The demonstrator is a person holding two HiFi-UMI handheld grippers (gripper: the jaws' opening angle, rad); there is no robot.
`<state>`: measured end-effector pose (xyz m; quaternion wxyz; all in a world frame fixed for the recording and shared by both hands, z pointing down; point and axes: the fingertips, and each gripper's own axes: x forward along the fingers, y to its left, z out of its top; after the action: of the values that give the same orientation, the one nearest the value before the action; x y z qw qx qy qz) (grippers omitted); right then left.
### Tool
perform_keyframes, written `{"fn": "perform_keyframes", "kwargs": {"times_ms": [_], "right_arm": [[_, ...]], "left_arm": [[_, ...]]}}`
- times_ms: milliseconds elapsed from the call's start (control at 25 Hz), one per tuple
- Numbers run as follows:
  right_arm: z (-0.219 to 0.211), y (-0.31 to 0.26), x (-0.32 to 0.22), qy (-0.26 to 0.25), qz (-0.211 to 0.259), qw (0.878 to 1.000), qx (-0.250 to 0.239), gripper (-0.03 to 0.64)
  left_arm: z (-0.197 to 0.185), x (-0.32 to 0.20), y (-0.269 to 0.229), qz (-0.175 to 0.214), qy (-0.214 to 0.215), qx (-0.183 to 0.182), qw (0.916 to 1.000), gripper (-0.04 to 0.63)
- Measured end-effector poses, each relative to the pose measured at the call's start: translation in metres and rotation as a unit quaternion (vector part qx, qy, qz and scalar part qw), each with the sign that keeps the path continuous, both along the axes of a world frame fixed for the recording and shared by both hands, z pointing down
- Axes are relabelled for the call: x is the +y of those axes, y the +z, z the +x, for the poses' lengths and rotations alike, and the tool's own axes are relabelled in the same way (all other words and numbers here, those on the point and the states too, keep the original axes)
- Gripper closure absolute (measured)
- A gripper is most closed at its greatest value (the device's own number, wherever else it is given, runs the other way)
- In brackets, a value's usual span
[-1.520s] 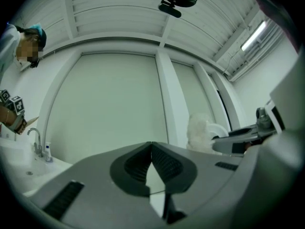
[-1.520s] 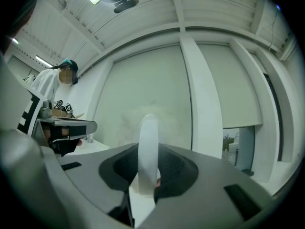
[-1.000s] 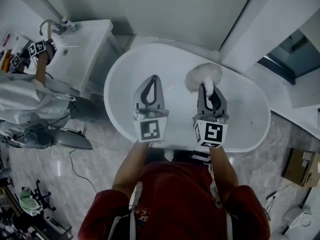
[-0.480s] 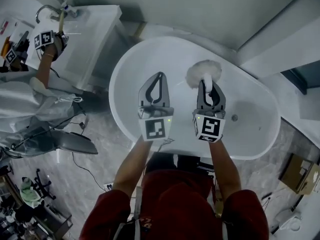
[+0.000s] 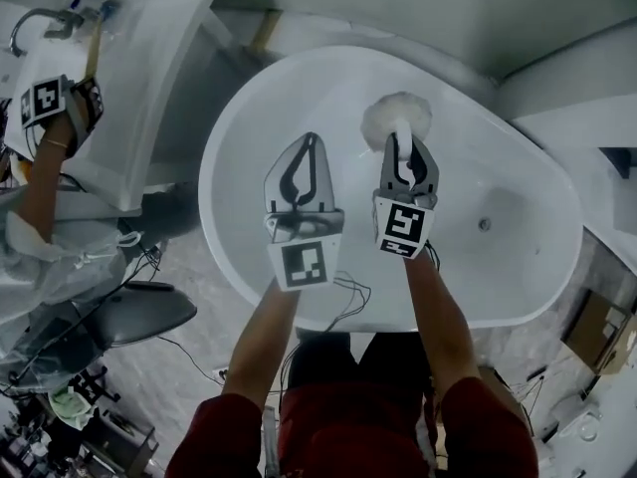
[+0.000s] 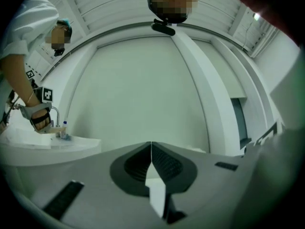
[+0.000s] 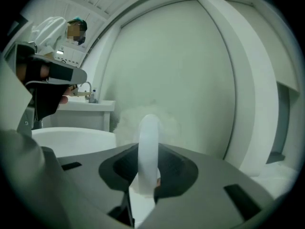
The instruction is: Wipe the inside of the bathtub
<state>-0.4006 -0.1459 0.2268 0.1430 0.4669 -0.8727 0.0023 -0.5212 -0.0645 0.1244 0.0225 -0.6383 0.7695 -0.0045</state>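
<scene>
A white oval bathtub [image 5: 249, 118] fills the middle of the head view, its drain [image 5: 485, 224] at the right. My right gripper [image 5: 402, 147] is shut on the white handle [image 7: 148, 147] of a fluffy white duster [image 5: 396, 118], whose head hangs over the tub's far inner side. The duster's fluff [image 7: 125, 120] shows past the jaws in the right gripper view. My left gripper [image 5: 308, 145] hovers over the tub to the left of the right one, shut, with nothing between its jaws [image 6: 151, 149].
A white washbasin counter [image 5: 149, 88] with a tap [image 5: 35, 23] stands left of the tub. Another person in white [image 5: 40, 157] works there with marker-cube grippers [image 5: 45, 103]. Cables [image 5: 149, 267] trail on the marble floor. A cardboard box [image 5: 597, 332] lies at the right.
The head view has shifted, so the tub and counter sit lower and more to the right. Both grippers reach further over the tub, the duster staying in the right one.
</scene>
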Motion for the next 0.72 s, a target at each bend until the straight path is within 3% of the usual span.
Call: {"fn": "perform_keyframes", "kwargs": {"times_ms": [320,720], "right_arm": [[-0.031,0.092,-0.054,0.009,-0.014,1.0,-0.006,0.522],[-0.086,0.147,-0.112,0.009,-0.002,1.0,0.006,0.523]], "left_arm": [[-0.029,-0.032,0.092,-0.007,-0.011,-0.008,0.9999,0.578],[-0.04,-0.046,0.166,-0.03,-0.017,0.01,0.9994,0.578]]}}
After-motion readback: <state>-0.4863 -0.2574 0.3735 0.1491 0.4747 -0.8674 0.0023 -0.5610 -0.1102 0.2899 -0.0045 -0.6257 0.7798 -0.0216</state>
